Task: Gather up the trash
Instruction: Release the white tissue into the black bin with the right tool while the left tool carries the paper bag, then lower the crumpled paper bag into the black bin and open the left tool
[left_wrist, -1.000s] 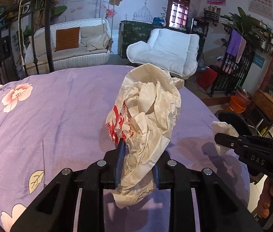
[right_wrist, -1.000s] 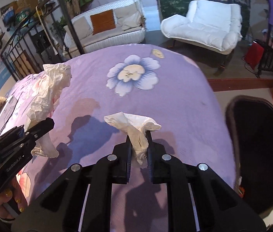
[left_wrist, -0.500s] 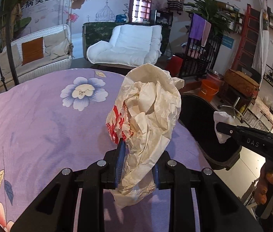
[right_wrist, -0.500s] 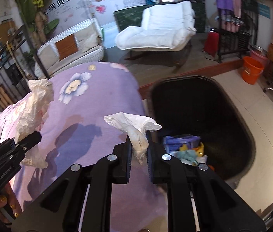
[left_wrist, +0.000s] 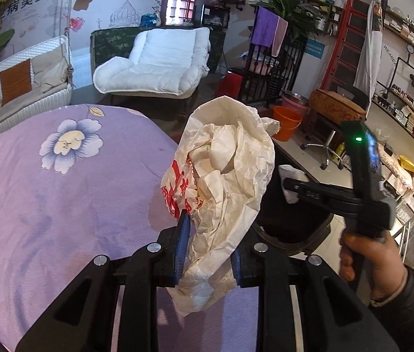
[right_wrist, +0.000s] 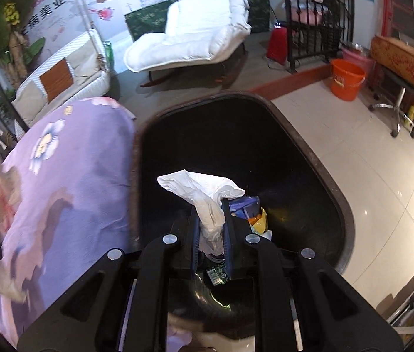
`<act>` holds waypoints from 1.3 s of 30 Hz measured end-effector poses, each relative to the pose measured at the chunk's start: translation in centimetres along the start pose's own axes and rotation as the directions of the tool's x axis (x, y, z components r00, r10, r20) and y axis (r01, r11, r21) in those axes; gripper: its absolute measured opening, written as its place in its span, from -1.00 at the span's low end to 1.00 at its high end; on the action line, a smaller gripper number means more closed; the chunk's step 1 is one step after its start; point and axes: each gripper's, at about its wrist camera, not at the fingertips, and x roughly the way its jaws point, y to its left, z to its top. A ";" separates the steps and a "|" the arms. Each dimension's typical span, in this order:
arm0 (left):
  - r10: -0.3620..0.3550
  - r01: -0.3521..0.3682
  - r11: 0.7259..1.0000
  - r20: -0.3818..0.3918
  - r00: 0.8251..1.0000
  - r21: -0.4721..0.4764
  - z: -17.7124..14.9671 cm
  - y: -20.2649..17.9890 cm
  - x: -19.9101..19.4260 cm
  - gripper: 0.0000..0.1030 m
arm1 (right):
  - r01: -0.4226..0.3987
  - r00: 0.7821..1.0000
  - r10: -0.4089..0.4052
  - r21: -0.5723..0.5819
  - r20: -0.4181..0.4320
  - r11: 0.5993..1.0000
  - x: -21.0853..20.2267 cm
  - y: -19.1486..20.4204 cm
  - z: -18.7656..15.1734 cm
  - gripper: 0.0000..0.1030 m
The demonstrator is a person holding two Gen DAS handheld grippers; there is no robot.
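Observation:
My left gripper (left_wrist: 207,234) is shut on a crumpled cream paper bag with red print (left_wrist: 227,170), held above the edge of the purple floral bed cover (left_wrist: 60,193). My right gripper (right_wrist: 211,220) is shut on a white tissue (right_wrist: 201,187) and holds it over the open black trash bin (right_wrist: 309,152), which has several pieces of trash at the bottom (right_wrist: 254,214). In the left wrist view the right gripper (left_wrist: 295,183) shows to the right with the tissue (left_wrist: 290,173), over the bin (left_wrist: 289,223).
The bed cover (right_wrist: 69,193) lies just left of the bin. An orange bucket (right_wrist: 346,79), a stool with a patterned cushion (right_wrist: 400,61), a white lounge chair (right_wrist: 195,35) and a wicker swing seat (right_wrist: 66,70) stand beyond on the tiled floor.
Both grippers have swung right, away from the bed. The right gripper with the tissue has gone from over the bed cover to over the bin. Both grips are unchanged.

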 end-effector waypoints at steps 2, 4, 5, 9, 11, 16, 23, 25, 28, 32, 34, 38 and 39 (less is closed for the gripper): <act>0.001 -0.001 1.000 -0.004 1.000 0.010 -0.1 -0.7 0.3 -0.50 | 0.030 1.000 -0.030 -0.002 0.001 1.000 0.8 -0.1 0.0 -0.11; -0.002 0.002 1.000 -0.009 1.000 0.022 -0.2 -1.1 0.4 -0.50 | 0.059 0.998 -0.059 -0.001 0.025 0.998 1.0 -0.2 0.0 0.40; -0.007 0.008 1.000 -0.012 1.000 0.027 -0.1 -1.3 0.6 -0.50 | 0.065 0.997 -0.065 -0.005 0.030 0.998 1.1 -0.2 -0.1 0.41; -0.033 0.034 0.999 -0.028 0.999 0.035 0.4 -2.0 1.3 -0.50 | 0.056 0.998 -0.057 0.010 0.037 0.998 0.9 -1.4 -0.2 0.41; -0.045 0.047 0.998 -0.039 0.998 0.042 0.7 -2.5 1.9 -0.51 | 0.059 0.997 -0.060 0.017 0.057 0.998 0.1 -1.9 -0.5 0.41; -0.080 0.084 0.995 -0.071 0.994 0.059 1.8 -4.0 3.8 -0.50 | 0.089 0.987 -0.094 0.039 0.130 0.995 -2.9 -2.5 -1.7 0.54; -0.110 0.121 0.990 -0.133 0.985 0.079 3.1 -6.3 7.0 -0.50 | 0.155 0.966 -0.171 0.095 0.191 0.983 -7.0 -5.0 -3.8 0.69; -0.115 0.129 0.988 -0.157 0.981 0.083 3.2 -6.9 8.2 -0.50 | 0.167 0.964 -0.186 0.115 0.192 0.979 -7.9 -6.0 -4.4 0.71; -0.111 0.129 0.987 -0.179 0.978 0.092 3.4 -7.5 9.3 -0.50 | 0.181 0.957 -0.208 0.147 0.201 0.973 -9.0 -7.3 -4.7 0.71; -0.120 0.140 0.986 -0.206 0.971 0.087 3.8 -8.0 10.6 -0.50 | 0.190 0.950 -0.227 0.179 0.213 0.965 -9.8 -8.4 -4.7 0.72; -0.124 0.146 0.985 -0.221 0.967 0.088 3.9 -8.4 11.2 -0.51 | 0.191 0.948 -0.231 0.193 0.218 0.963 -10.2 -8.9 -4.7 0.72; -0.117 0.143 0.986 -0.253 0.960 0.088 4.0 -9.3 12.9 -0.50 | 0.190 0.944 -0.237 0.206 0.232 0.960 -10.9 -9.2 -4.8 0.73; -0.114 0.141 0.986 -0.258 0.959 0.086 4.0 -9.2 13.2 -0.50 | 0.191 0.942 -0.238 0.209 0.235 0.959 -11.0 -9.3 -4.8 0.73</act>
